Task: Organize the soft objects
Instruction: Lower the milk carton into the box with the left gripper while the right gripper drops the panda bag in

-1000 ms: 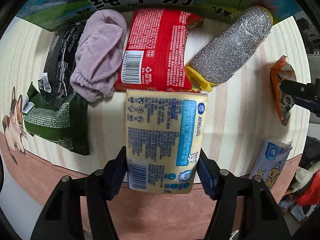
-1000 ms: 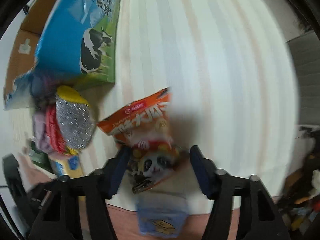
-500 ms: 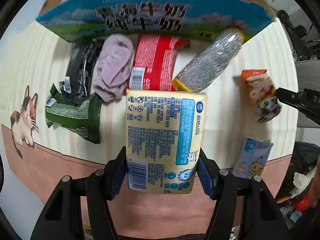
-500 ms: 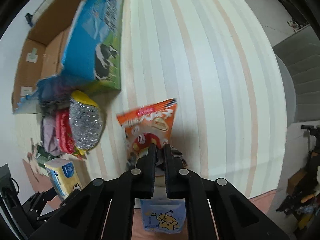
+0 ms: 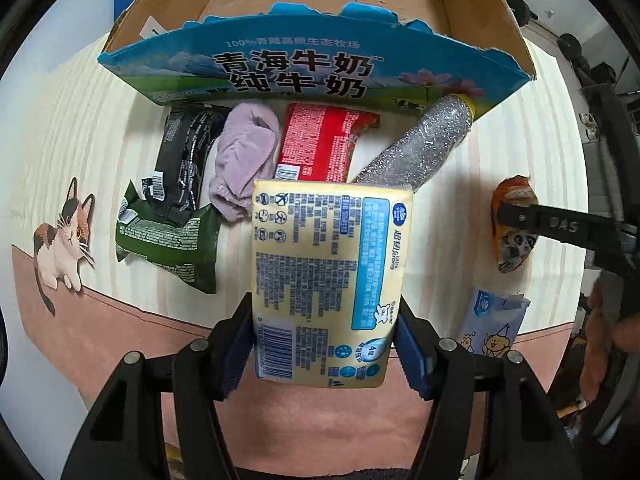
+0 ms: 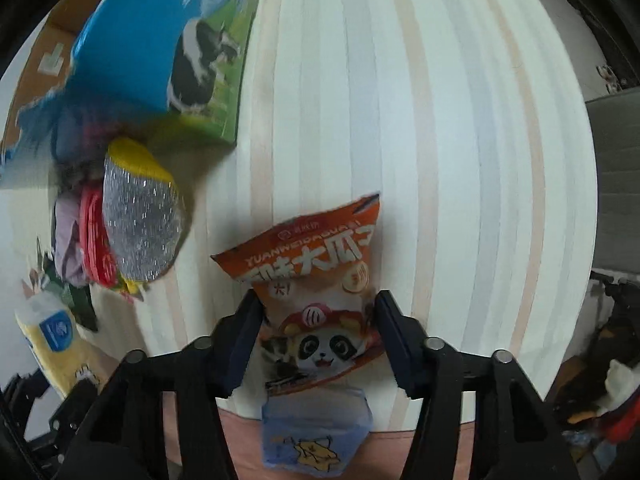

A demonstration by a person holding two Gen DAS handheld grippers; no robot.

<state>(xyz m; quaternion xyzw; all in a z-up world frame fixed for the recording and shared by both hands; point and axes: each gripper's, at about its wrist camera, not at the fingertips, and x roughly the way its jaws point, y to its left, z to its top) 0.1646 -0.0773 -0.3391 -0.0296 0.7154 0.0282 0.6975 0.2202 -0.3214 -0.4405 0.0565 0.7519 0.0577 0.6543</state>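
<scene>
My left gripper (image 5: 324, 344) is shut on a yellow tissue pack (image 5: 326, 276) and holds it above the table, short of an open milk carton box (image 5: 320, 68). In front of the box lie a black packet (image 5: 184, 160), a lilac cloth (image 5: 244, 156), a red packet (image 5: 320, 144), a silver scouring sponge (image 5: 424, 148) and a green packet (image 5: 172, 240). My right gripper (image 6: 316, 332) is open, its jaws on either side of an orange panda snack bag (image 6: 316, 308) that lies on the table.
A blue tissue pack (image 6: 316, 432) lies near the table's front edge, below the snack bag; it also shows in the left wrist view (image 5: 492, 320). The striped tablecloth (image 6: 440, 160) stretches to the right. A cat picture (image 5: 64, 236) marks the cloth at the left.
My left gripper has lifted the yellow tissue pack up and back, so the box's inside now shows. My right gripper was shut half a second ago and now stands open around the snack bag.
</scene>
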